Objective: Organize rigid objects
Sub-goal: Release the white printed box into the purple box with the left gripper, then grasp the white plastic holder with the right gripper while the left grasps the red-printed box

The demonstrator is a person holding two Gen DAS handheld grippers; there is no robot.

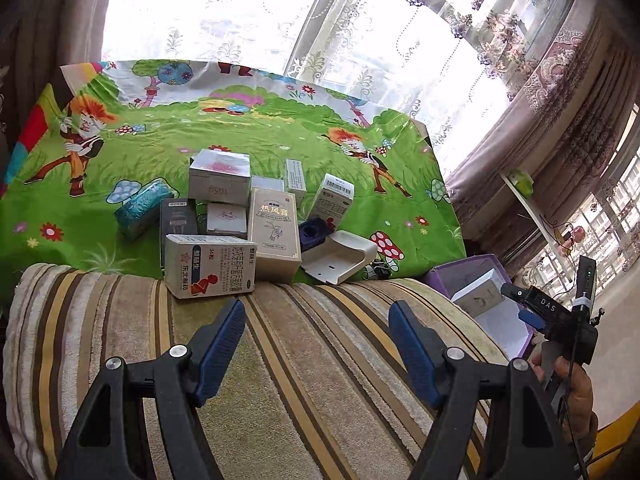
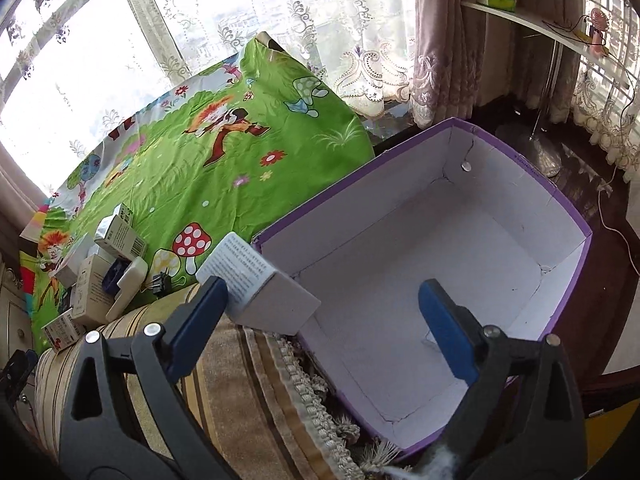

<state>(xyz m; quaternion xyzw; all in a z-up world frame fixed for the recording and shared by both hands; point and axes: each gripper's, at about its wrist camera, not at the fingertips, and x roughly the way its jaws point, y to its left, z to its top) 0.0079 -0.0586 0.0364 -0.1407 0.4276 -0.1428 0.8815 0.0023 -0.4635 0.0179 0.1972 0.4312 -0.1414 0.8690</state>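
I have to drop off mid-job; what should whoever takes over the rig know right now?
Left gripper: open, empty, over the striped cushion.
Right gripper: jaws wide at the purple box; a small white carton leans on its left finger, over the box's rim, not clamped.
Done: nothing else shows in the box.
Left: the pile of cartons on the green cloth.

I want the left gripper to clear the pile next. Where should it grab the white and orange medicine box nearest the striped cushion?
Probably across the short ends of the medicine box: it lies on its long side at the pile's front edge, so the left gripper, open, can come from the striped cushion side.
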